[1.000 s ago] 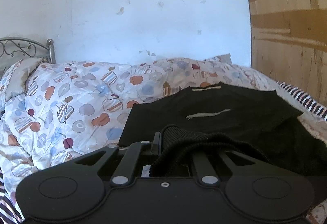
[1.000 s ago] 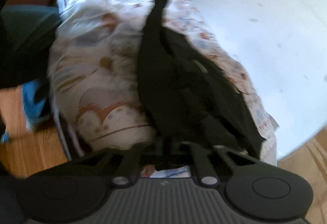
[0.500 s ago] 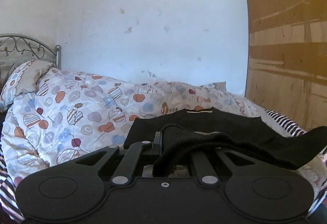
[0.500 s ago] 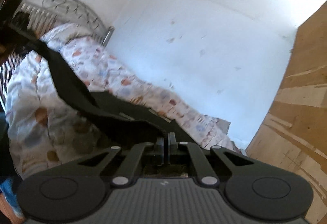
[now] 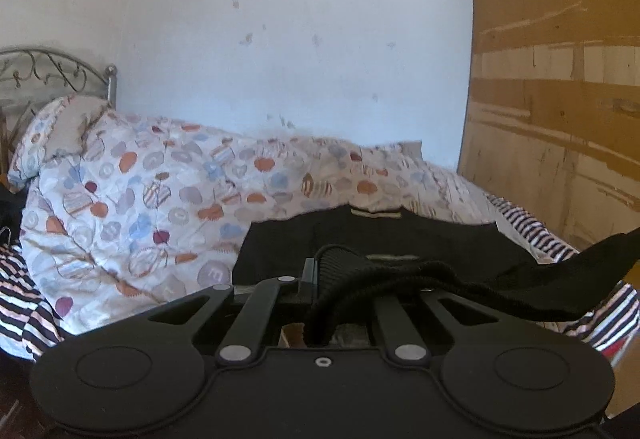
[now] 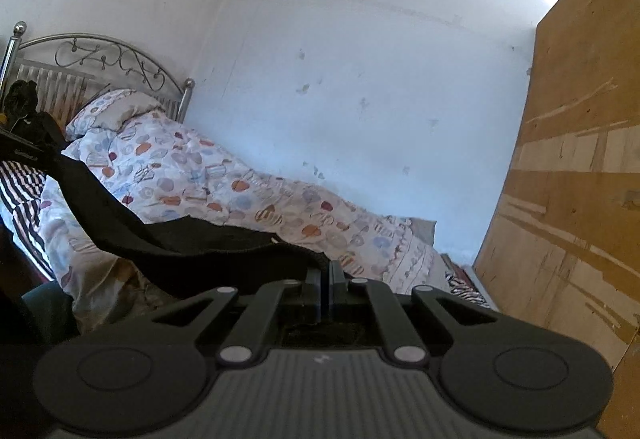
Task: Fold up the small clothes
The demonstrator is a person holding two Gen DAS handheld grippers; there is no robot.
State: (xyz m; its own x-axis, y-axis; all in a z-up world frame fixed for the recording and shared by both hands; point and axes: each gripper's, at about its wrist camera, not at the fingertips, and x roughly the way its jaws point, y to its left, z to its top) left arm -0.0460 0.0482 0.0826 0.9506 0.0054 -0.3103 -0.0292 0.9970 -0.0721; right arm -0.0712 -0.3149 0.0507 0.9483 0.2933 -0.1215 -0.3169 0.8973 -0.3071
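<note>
In the left view, the left gripper (image 5: 320, 279) is seen with its fingers (image 5: 308, 275) closed tight on a ribbed edge of the black garment (image 5: 368, 239). In the right view, the right gripper (image 6: 329, 279) has its fingers (image 6: 320, 281) pressed together, and a bit of the same black cloth is pinched between them. From the right gripper the cloth is stretched away to the left in a long dark band, up off the bed. From the left gripper a loose flap is hung out to the right, in the air.

The far part of the garment is laid flat on the bed (image 5: 532, 235), with its neck label at the far edge. The near part is lifted. So the step in hand is likely a fold: the held edge is being carried over toward the flat part. Next, both held bits should be brought down together onto the flat part, level with each other, so the edges line up. Then the fingers can be let open.

The flowery duvet (image 5: 140, 191) is bunched up to the left of the garment, touching its left edge. A wooden board (image 5: 560, 99) is stood close on the right. The white wall (image 5: 300, 39) is at the far side. Open room is found above the bed, so the cloth can be lifted freely there. Care is needed on the right, where the loose flap is hung near the bed's edge and could slip off.
</note>
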